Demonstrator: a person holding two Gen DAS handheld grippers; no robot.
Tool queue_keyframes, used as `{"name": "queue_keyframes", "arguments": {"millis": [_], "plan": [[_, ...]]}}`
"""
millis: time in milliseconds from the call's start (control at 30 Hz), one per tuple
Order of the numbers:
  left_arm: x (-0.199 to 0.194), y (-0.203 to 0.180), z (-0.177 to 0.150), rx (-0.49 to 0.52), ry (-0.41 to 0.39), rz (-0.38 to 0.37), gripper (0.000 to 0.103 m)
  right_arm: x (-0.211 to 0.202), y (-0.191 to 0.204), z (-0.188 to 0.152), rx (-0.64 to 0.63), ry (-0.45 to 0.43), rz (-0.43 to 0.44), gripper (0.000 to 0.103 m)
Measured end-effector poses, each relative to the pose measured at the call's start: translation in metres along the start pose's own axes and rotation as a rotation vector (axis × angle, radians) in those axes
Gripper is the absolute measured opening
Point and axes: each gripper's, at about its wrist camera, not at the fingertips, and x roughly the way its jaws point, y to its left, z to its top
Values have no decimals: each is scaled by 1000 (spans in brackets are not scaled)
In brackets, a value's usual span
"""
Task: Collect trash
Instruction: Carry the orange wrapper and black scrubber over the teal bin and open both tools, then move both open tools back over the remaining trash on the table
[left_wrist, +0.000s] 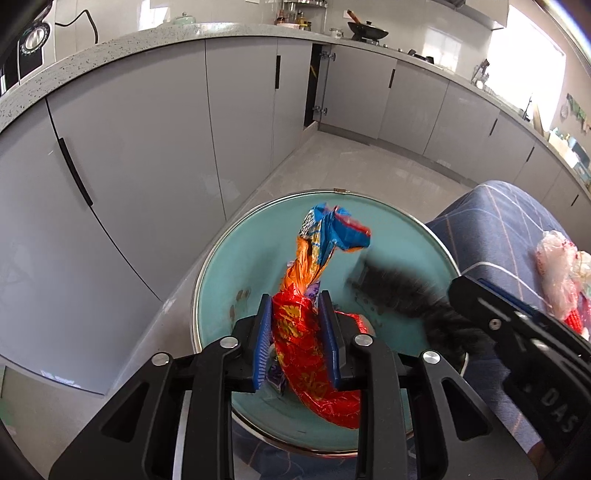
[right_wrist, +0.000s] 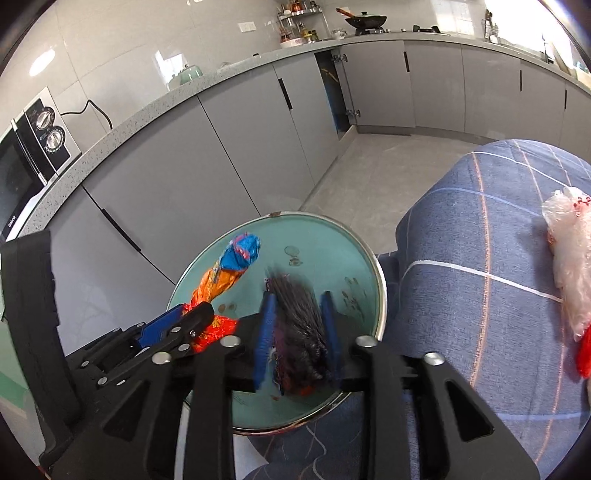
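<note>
My left gripper (left_wrist: 295, 295) is shut on a crumpled red, orange and blue snack wrapper (left_wrist: 312, 266) and holds it above a round teal glass table (left_wrist: 399, 236). The wrapper also shows in the right wrist view (right_wrist: 225, 273), with the left gripper (right_wrist: 192, 314) beside it. My right gripper (right_wrist: 297, 295) is shut on a dark wrapper (right_wrist: 297, 317), blurred in both views, over the same table (right_wrist: 328, 240). In the left wrist view the right gripper's tips are lost in the blur of the dark wrapper (left_wrist: 402, 291).
A blue checked sofa (right_wrist: 480, 258) stands right of the table, with a clear plastic bag (right_wrist: 570, 258) of red and white stuff on it. Grey kitchen cabinets (left_wrist: 147, 147) run along the left and back. One cabinet door (right_wrist: 332, 96) stands ajar. A microwave (right_wrist: 26, 155) sits on the counter.
</note>
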Motion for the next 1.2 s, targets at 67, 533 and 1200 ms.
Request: {"name": "queue_keyframes", "arguments": {"millis": [67, 533, 1200], "plan": [[-2, 2, -1, 0, -8, 8, 36, -7, -2, -1, 0, -16, -2, 30], [-36, 4, -8, -8, -70, 33, 68, -66, -24, -4, 70, -153, -54, 48], [-101, -97, -25, 192, -155, -167, 71, -185, -146, -43, 300, -306, -352, 51]]}}
